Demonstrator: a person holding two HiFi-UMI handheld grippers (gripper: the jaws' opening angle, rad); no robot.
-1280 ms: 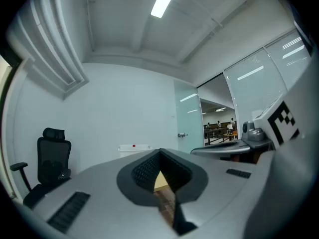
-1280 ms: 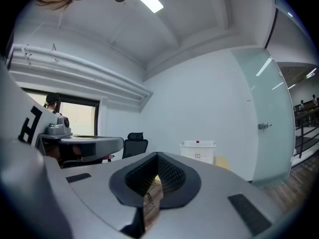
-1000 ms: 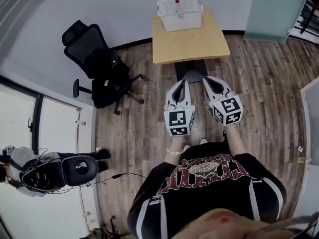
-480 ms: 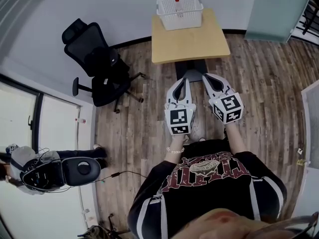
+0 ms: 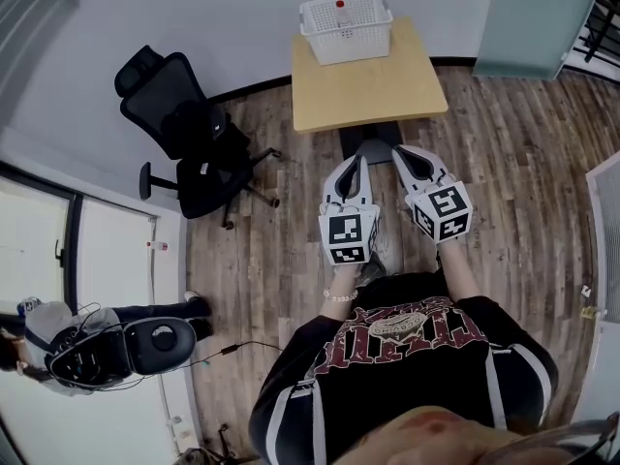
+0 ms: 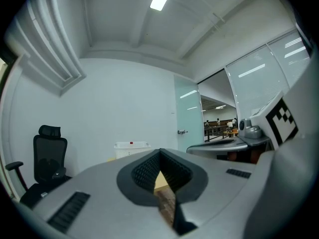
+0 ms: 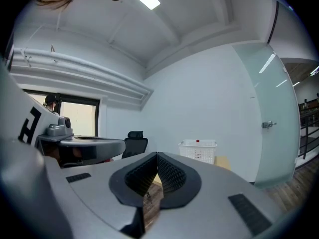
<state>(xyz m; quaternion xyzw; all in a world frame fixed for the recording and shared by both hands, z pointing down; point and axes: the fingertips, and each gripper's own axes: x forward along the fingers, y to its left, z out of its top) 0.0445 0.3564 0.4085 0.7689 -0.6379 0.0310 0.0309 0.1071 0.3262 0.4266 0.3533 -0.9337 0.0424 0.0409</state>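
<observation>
White basket (image 5: 345, 25) stands on the tabletop (image 5: 368, 90) at our twelve o'clock; we hold left gripper (image 5: 357, 161) and right gripper (image 5: 401, 153), jaws pressed together.

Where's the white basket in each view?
Head view: white basket at top centre, on the far end of the wooden table.
Left gripper view: white basket left of centre, at mid-height.
Right gripper view: white basket right of centre, at mid-height.
Shared landmark: black office chair, left of the basket in all three.
</observation>
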